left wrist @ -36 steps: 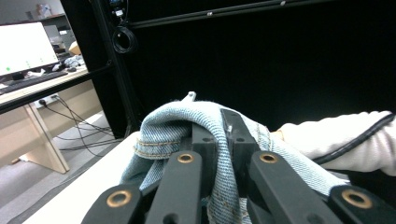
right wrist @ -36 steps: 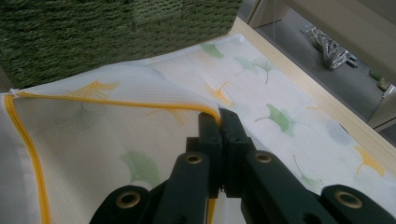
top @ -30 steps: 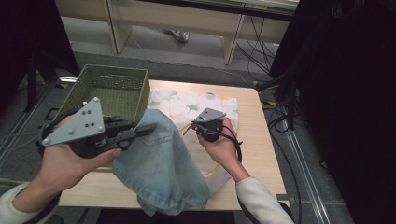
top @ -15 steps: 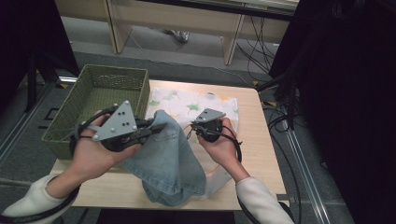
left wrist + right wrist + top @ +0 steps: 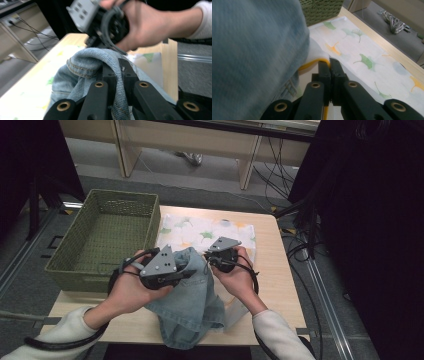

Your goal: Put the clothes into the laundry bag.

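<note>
The left gripper [image 5: 117, 72] is clamped on a fold of the blue denim garment [image 5: 192, 302], the cloth pinched between its two black jaws and spilling down over both arms of the tool, so that the fingertips themselves are partly buried in fabric; the right gripper [image 5: 330, 65] has its jaws pressed together on the yellow-trimmed edge of the white leaf-printed cloth [image 5: 372, 65], the hem caught between the tips. In the high view the jaws of both tools are hidden under the grey plates and the hands, and the denim covers the spot where the two meet; in the right gripper view the denim is a blurred blue mass at the left, its seams hard to make out. The garment is pale, worn denim with stitched double seams, bunched and lifted at the left gripper, its lower part lying crumpled on the wooden table [image 5: 280, 280] near the front edge, over the printed cloth; the green woven basket [image 5: 110, 240] stands at the table's left side, just beside the cloth.
</note>
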A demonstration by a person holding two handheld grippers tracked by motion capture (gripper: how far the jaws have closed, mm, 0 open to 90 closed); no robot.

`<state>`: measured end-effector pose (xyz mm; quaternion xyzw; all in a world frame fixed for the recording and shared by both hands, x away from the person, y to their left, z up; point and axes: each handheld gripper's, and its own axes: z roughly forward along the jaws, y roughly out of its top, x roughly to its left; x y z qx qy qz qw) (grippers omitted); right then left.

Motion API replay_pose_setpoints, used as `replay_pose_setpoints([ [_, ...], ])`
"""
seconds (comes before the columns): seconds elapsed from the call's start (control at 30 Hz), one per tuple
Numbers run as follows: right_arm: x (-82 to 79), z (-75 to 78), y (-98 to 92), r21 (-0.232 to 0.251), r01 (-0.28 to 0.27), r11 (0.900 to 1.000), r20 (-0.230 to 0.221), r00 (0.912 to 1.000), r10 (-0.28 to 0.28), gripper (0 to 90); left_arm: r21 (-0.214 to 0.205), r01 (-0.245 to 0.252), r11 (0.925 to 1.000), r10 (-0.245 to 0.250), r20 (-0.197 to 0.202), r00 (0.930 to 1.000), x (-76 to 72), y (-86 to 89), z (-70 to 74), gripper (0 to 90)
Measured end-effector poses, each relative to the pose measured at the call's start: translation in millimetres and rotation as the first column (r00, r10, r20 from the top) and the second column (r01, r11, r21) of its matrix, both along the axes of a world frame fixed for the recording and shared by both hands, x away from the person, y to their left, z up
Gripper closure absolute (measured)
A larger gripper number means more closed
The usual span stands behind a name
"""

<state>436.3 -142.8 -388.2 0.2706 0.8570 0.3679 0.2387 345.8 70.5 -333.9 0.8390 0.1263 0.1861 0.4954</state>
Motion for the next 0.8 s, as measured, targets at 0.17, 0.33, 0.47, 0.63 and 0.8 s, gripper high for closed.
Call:
replay_pose_setpoints([
  [0.17,-0.6,1.3,-0.8,0.007,0.001,1.0000,0.002,1.0000,-0.001,90.0,0.016,0.017,0.9997,-0.016,-0.045,0.9989,2.3,-9.6,-16.4,84.6],
  [0.33,0.3,1.4,-2.7,0.009,-0.002,1.0000,0.006,1.0000,0.002,90.0,0.026,0.021,0.9994,-0.019,-0.075,0.9970,3.4,-13.2,-27.9,84.6],
  [0.47,-0.6,2.4,-2.7,0.023,0.011,0.9997,0.005,0.9999,-0.011,90.0,0.020,0.041,0.9990,-0.038,-0.118,0.9924,2.7,-16.1,-37.1,84.6],
  [0.63,0.0,3.4,-3.5,0.026,0.009,0.9996,0.015,0.9998,-0.009,90.0,0.007,0.094,0.9956,-0.092,-0.157,0.9833,-3.7,-22.3,-43.3,84.6],
  [0.8,0.1,4.5,-4.6,0.030,0.013,0.9995,0.023,0.9996,-0.014,90.0,0.007,0.126,0.9919,-0.123,-0.170,0.9776,-8.4,-27.8,-46.0,84.6],
])
